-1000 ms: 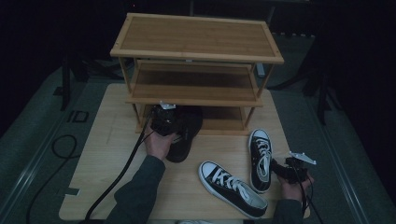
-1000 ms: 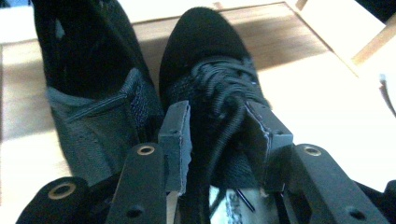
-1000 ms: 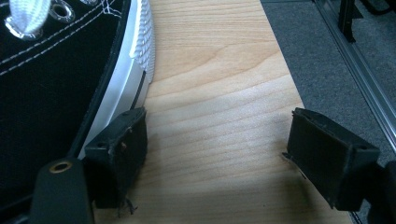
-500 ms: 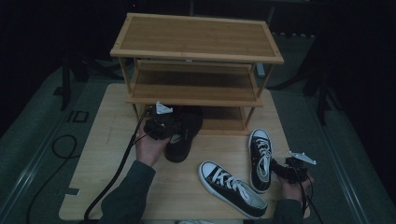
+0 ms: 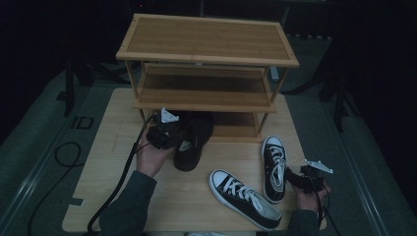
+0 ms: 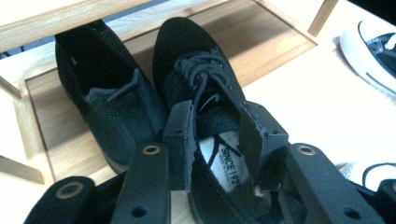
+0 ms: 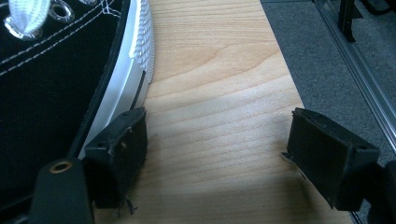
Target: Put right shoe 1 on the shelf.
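My left gripper (image 5: 178,136) (image 6: 215,126) has just been closing its jaws. They now press from both sides on the collar of a black shoe (image 5: 194,142) (image 6: 205,88). The shoe's toe points into the bottom shelf (image 6: 275,42) of a wooden shoe rack (image 5: 206,42). Its heel lies out on the table (image 5: 113,147). A second black shoe (image 6: 107,107) sits on that shelf beside it. My right gripper (image 5: 291,176) (image 7: 219,140) rests open on the table at the right. One pad is against the sole of a black-and-white sneaker (image 5: 274,167) (image 7: 46,70), and nothing is between the jaws.
Another black-and-white sneaker (image 5: 243,199) lies slanted near the table's front edge. The rack's middle and top shelves carry nothing. Dark floor and stands surround the table, whose edge runs close on the right of my right gripper.
The left hand and its gripper have shifted a little to the left at the black shoe's heel end. The shoe lies about where it was. The right gripper has kept still.
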